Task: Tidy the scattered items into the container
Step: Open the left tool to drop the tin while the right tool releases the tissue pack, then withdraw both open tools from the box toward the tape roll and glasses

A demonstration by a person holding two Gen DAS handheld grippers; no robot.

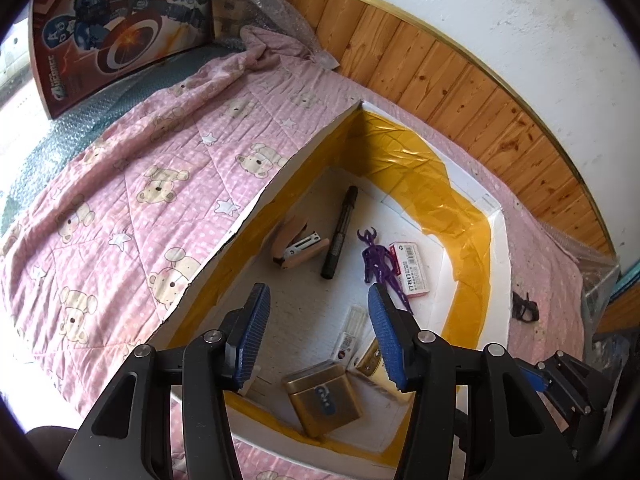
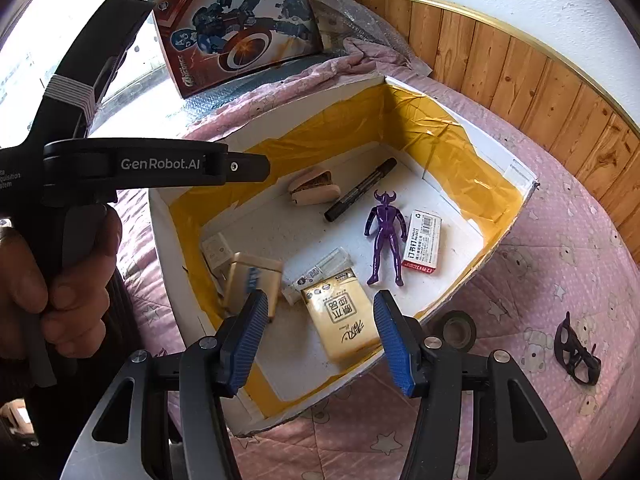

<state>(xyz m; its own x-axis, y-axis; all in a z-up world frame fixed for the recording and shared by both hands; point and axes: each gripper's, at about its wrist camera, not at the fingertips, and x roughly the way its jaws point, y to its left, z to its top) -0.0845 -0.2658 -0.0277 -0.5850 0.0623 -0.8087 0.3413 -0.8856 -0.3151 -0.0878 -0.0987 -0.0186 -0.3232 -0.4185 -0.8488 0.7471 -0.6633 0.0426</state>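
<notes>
Your right gripper [image 2: 320, 336] hangs with jaws apart and empty over the box [image 2: 500, 240]; the tissue pack [image 2: 340, 320] lies just below, between its fingers.

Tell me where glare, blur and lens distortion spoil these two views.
Left wrist view: window side at far left is blown out white; the wood panelling bows into a curve; dark corners vignette the picture. Right wrist view: overexposed top left behind the left gripper's body; the gold tin is motion-blurred; the yellow tape lining the box shows sheen.
</notes>
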